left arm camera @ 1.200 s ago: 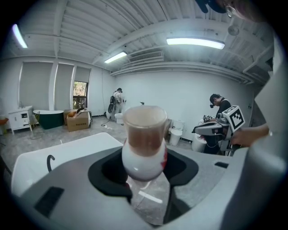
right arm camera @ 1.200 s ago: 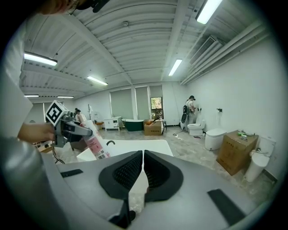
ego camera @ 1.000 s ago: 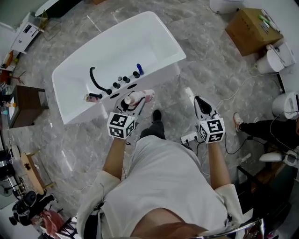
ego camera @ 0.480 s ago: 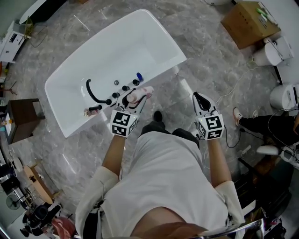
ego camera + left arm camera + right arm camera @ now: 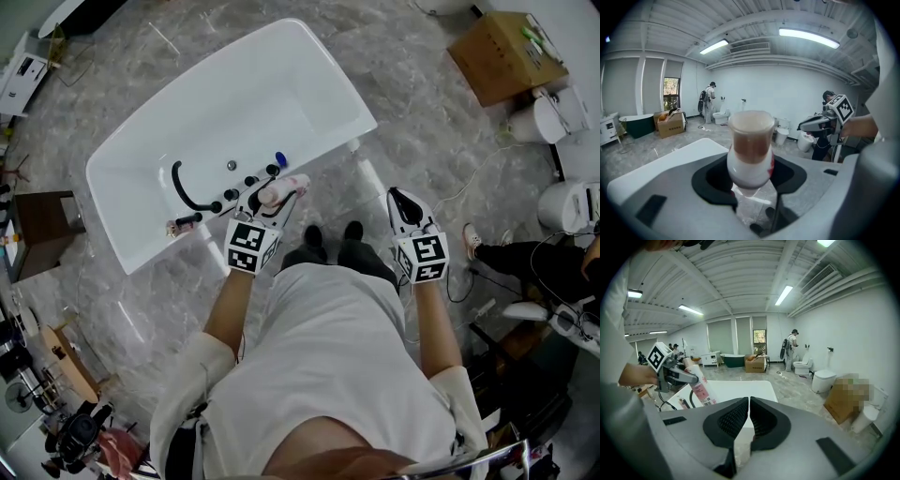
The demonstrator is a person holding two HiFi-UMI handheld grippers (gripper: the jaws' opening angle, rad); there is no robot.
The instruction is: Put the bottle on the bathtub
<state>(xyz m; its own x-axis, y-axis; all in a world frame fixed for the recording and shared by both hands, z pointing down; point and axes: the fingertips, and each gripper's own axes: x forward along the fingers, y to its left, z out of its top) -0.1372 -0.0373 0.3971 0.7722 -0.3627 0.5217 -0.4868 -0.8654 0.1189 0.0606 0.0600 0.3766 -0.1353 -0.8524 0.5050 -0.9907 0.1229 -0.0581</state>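
Note:
A pink and white bottle with a brownish cap is held in my left gripper, shut on it, just over the near rim of the white bathtub. The left gripper view looks at the bottle end-on between the jaws. In the right gripper view the bottle tilts at the left, over the bathtub. My right gripper is shut and empty above the floor, right of the tub; its jaws meet.
A black faucet, several black knobs and a blue item sit on the tub's near ledge. A small pink bottle lies by the faucet. A cardboard box and toilets stand at the right. Cables cross the marble floor.
The person has stepped closer to the tub. The left gripper with the bottle has moved up slightly toward the ledge. The right gripper has hardly moved.

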